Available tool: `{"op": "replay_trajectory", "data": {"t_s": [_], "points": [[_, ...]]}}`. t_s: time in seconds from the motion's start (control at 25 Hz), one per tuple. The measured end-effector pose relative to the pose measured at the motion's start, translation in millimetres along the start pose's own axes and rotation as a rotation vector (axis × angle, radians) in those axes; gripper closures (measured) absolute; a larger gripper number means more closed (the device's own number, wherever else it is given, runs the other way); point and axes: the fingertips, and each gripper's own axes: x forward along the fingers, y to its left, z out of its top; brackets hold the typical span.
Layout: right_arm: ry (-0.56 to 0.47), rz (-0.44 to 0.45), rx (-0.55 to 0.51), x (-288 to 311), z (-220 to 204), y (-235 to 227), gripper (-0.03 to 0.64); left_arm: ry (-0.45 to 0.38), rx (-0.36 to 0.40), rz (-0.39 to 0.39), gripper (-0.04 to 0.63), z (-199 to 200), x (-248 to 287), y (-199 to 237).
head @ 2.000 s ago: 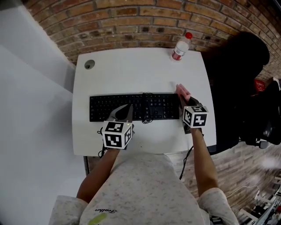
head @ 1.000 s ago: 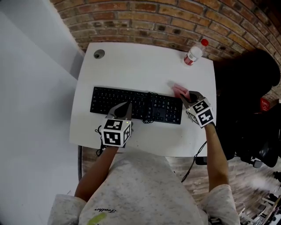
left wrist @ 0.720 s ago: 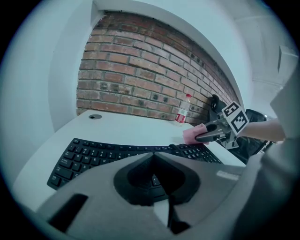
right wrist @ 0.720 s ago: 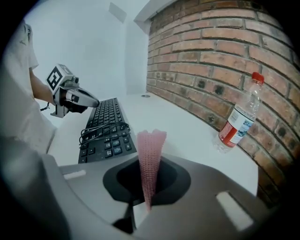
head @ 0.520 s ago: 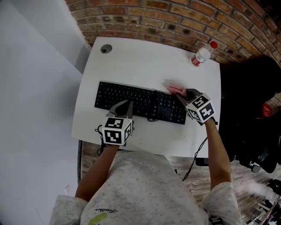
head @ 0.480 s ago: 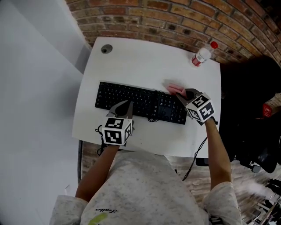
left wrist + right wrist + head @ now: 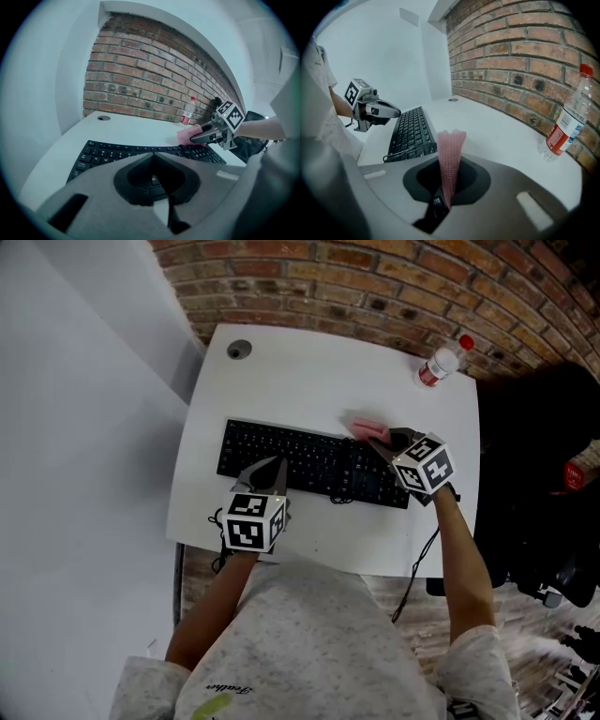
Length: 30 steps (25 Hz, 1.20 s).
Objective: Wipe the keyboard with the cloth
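White desk (image 7: 309, 362), right claw (image 7: 375, 442) pinching pink cloth (image 7: 361, 426) at edge of keyboard (image 7: 281, 451), left claw (image 7: 272, 468) pressed together

You're in a pale, speckled short-sleeved shirt (image 7: 309, 634); small dark script and a yellow-green mark sit on its front; your left gripper (image 7: 270, 467) and right gripper (image 7: 377, 442) show dark grey fingers (image 7: 255, 476); each carries a white cube (image 7: 251, 524) with black square markers; a thin black cable (image 7: 412, 563) trails by your right forearm.

Looks over left gripper (image 7: 153, 155), jaws together at 6 o'clock, onto keyboard (image 7: 117, 152); shows right gripper (image 7: 196, 139) at 3 o'clock pinching pink cloth (image 7: 186, 134) by the far keys.
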Motion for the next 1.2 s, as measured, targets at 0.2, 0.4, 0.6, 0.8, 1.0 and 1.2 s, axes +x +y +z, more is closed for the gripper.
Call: {"op": "replay_trajectory", "data": {"t_s": [0.2,0.4,0.6,0.8,1.0,1.2], "points": [[-0.01,0.023,-0.007,12.1,17.9,9.9,0.592,0.001,-0.003,-0.001,0.603,2.5,-4.5,11.2],[0.014,0.062,-0.04,25.5,32.1,20.9,0.592,0.0,-0.004,0.003,0.603,2.4,-8.6,19.8],[0.027,0.092,-0.061,37.2,48.0,30.5,0.592,-0.002,-0.01,0.013,0.603,1.9,-14.5,30.8],[0.05,0.12,-0.089,54.7,60.0,44.7,0.592,-0.009,-0.019,0.03,0.603,0.5,-22.7,44.8],[0.056,0.149,-0.107,71.7,73.1,60.3,0.592,-0.011,-0.032,0.049,0.603,-1.1,-31.3,59.3],[0.042,0.172,-0.111,86.3,89.5,76.3,0.592,-0.021,-0.043,0.065,0.603,-2.6,-39.1,72.0]]}}
